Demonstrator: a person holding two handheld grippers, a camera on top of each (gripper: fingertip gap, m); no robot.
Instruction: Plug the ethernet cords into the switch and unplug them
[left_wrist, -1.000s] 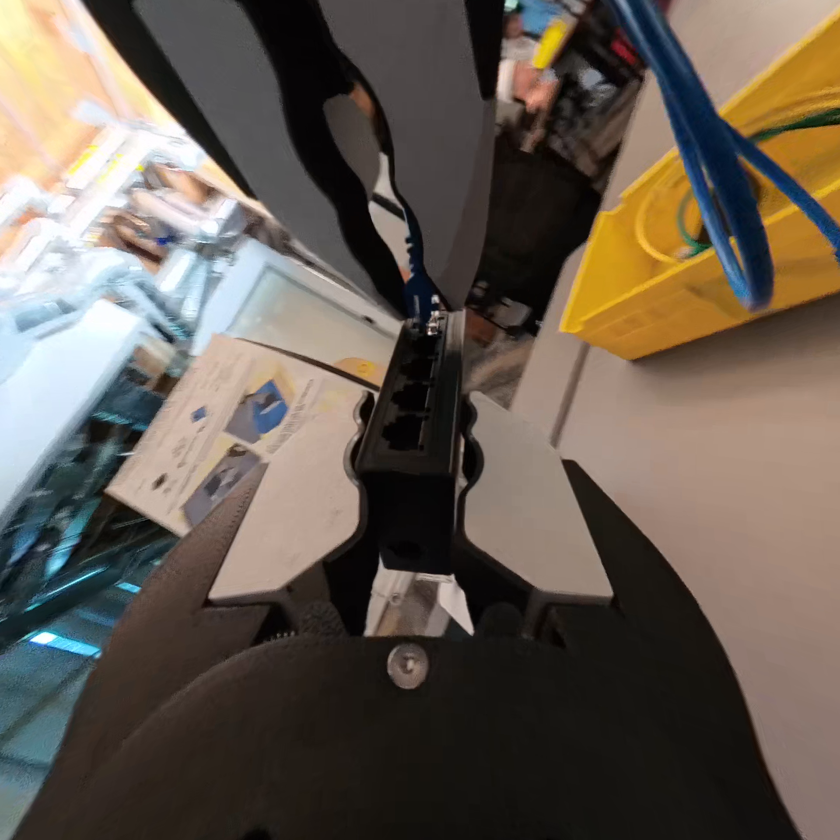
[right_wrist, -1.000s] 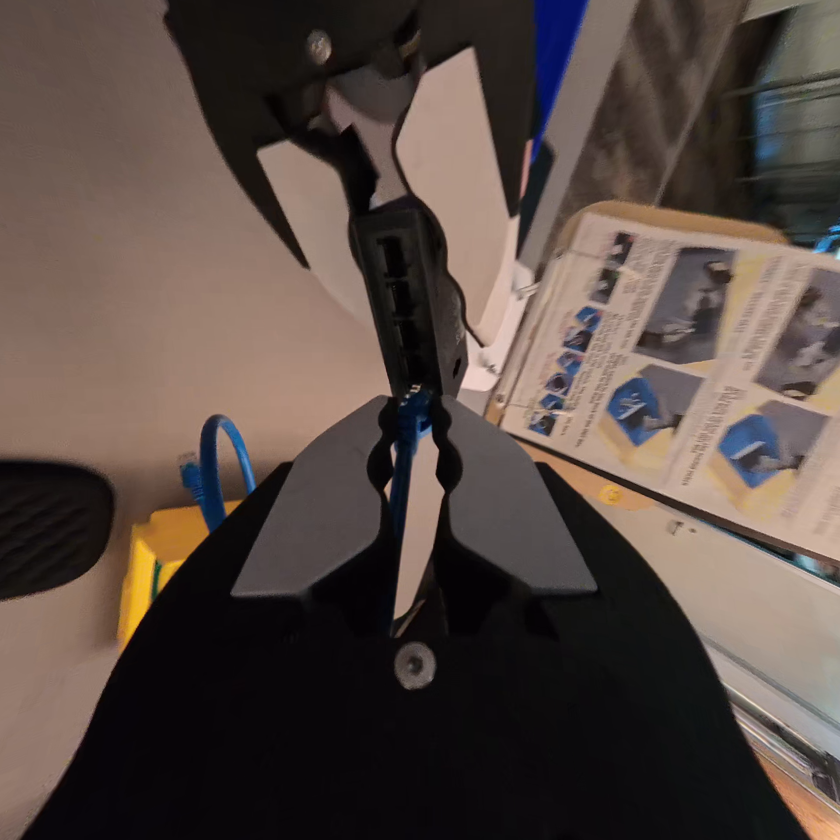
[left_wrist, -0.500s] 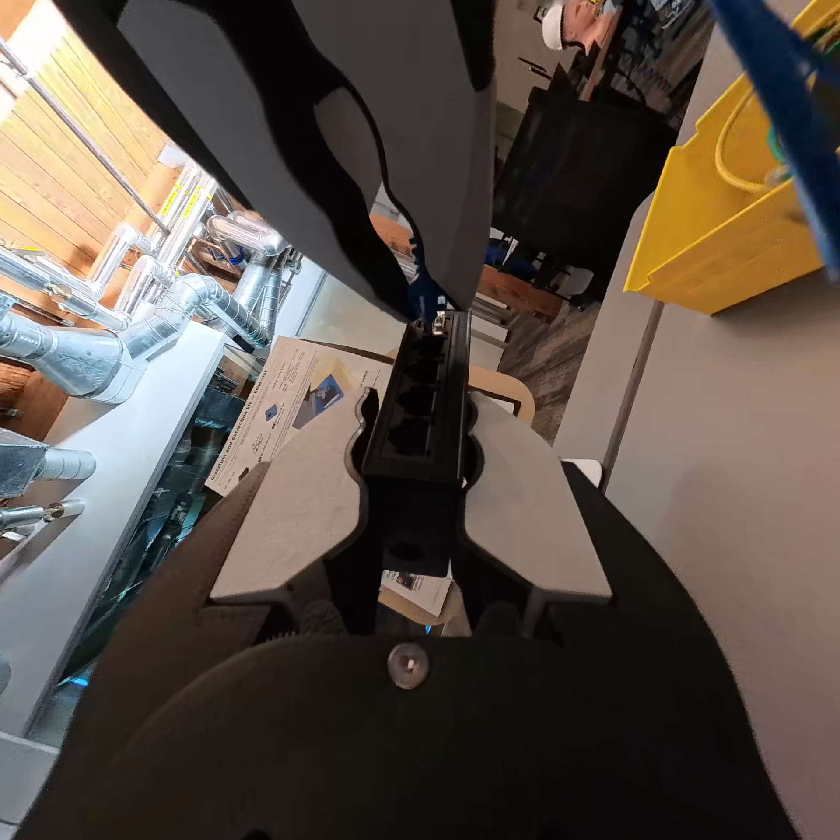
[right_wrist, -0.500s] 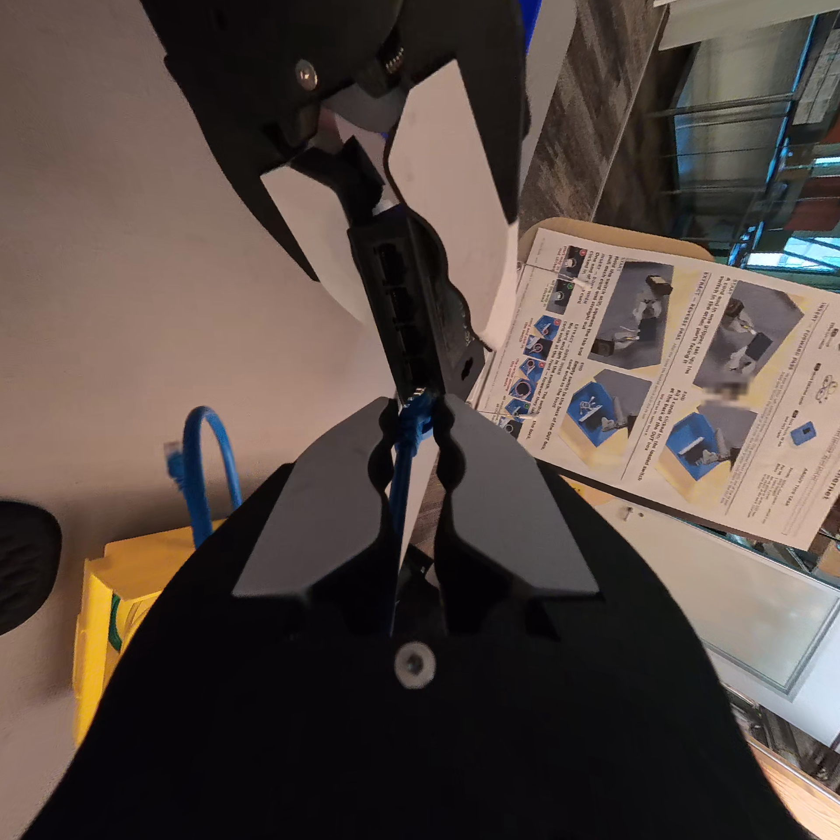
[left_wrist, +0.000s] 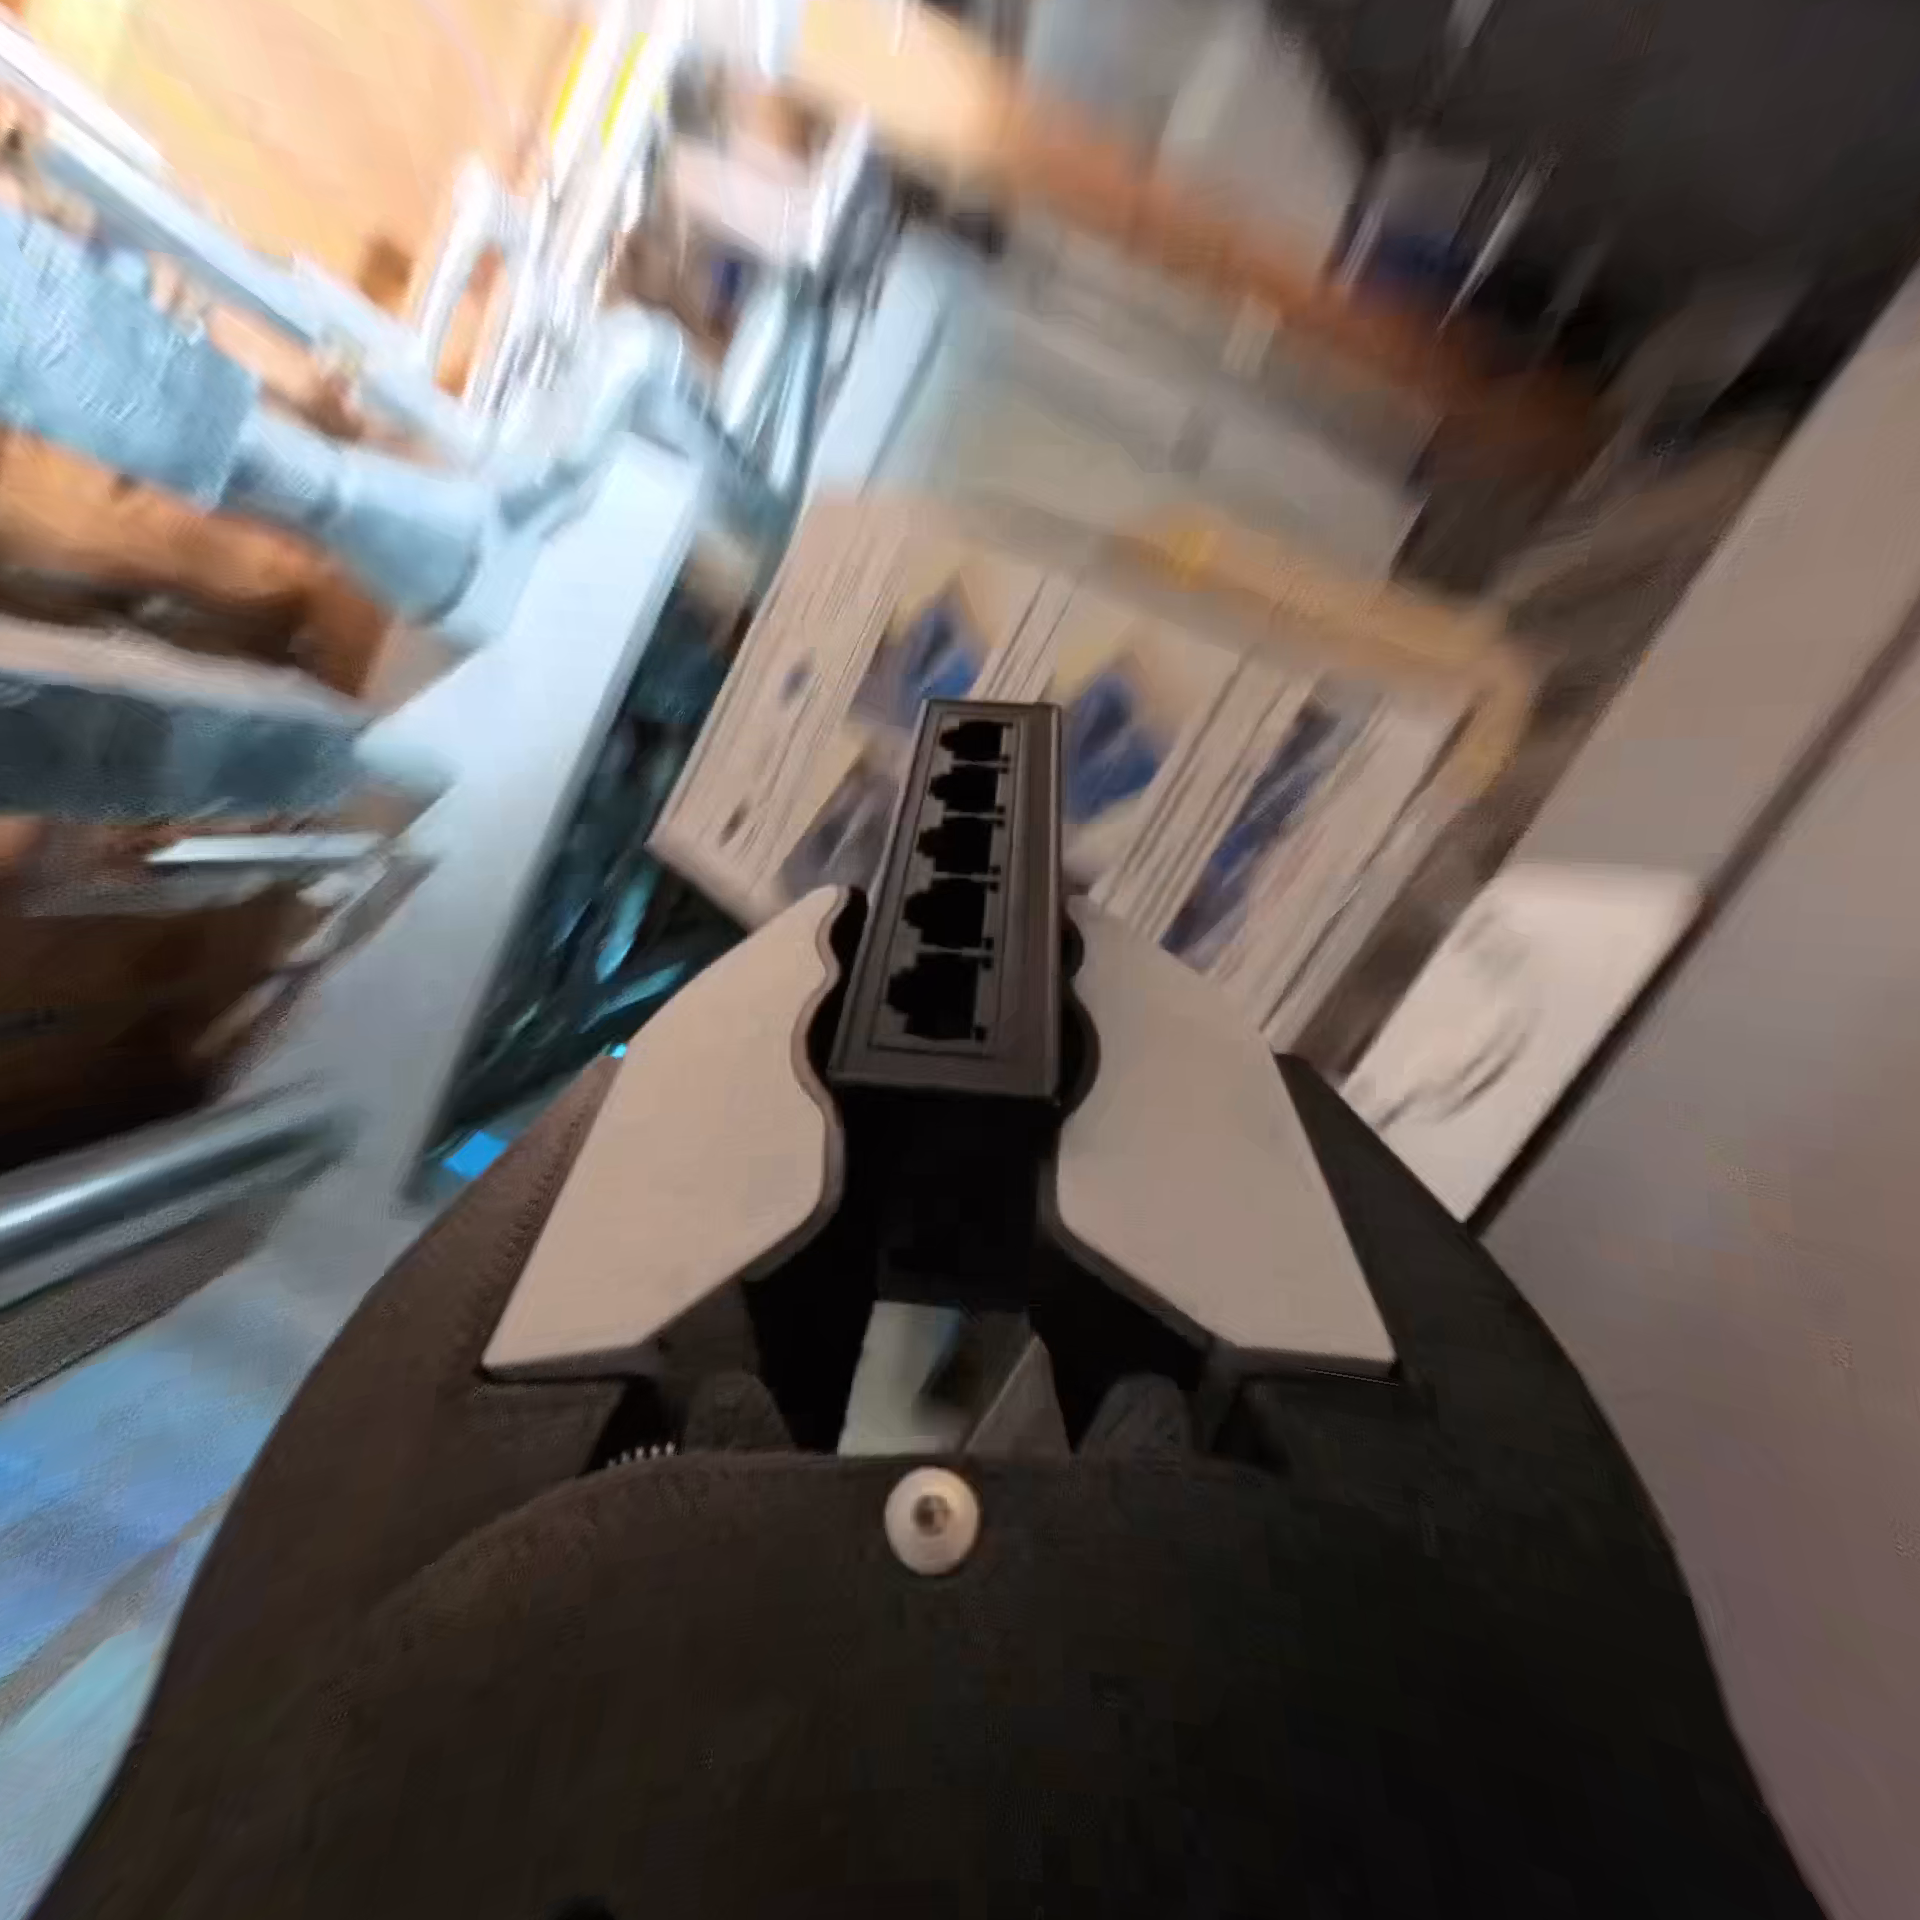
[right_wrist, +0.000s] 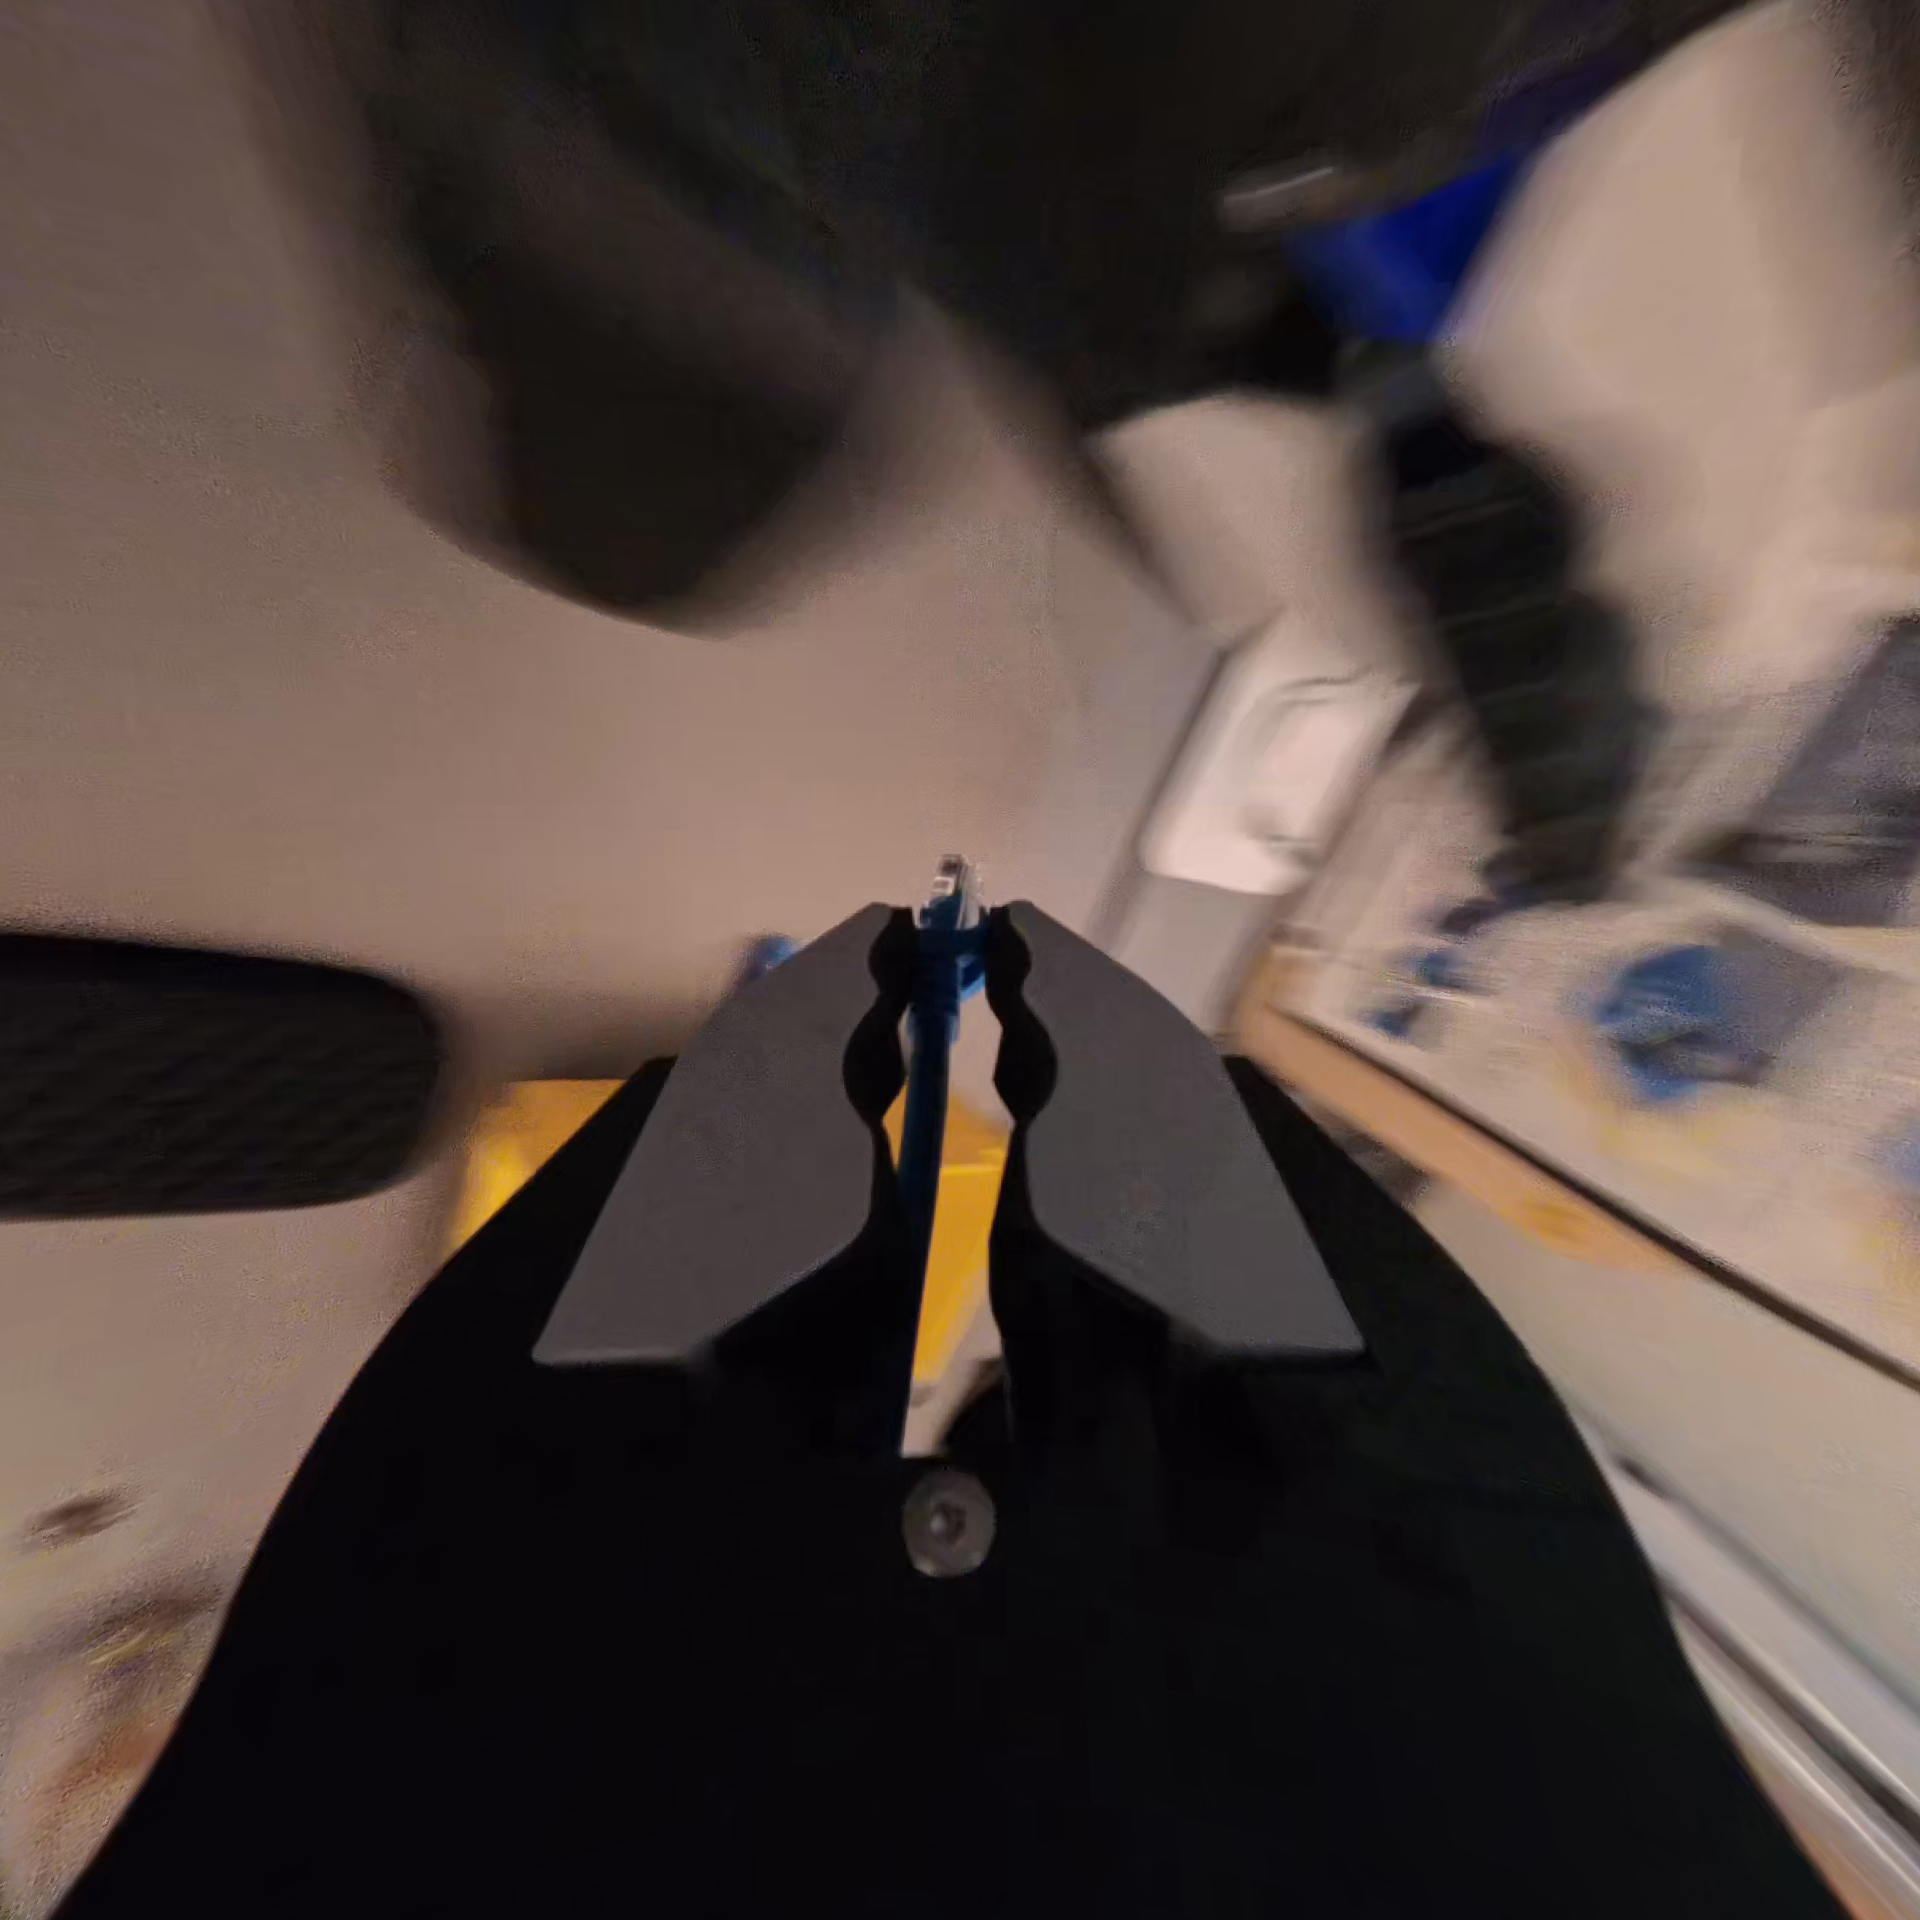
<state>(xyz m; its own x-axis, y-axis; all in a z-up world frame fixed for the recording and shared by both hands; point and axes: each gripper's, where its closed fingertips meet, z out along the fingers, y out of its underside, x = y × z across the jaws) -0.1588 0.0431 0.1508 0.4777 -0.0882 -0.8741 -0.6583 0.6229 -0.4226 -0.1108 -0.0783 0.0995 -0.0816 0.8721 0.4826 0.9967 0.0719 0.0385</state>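
Between the left gripper's clamped fingers sits the black switch, all 5 ports empty. Right gripper pinches the blue ethernet cord, plug free. Unplug step looks done; next, line another plug up squarely.

A workshop (badly blurred): illustrated instruction sheet, yellow bin.

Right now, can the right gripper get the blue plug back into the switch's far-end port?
Probably yes. The right gripper grips the blue ethernet plug, tip exposed; the switch in the left gripper shows all five ports empty. Their alignment is lost in blur.
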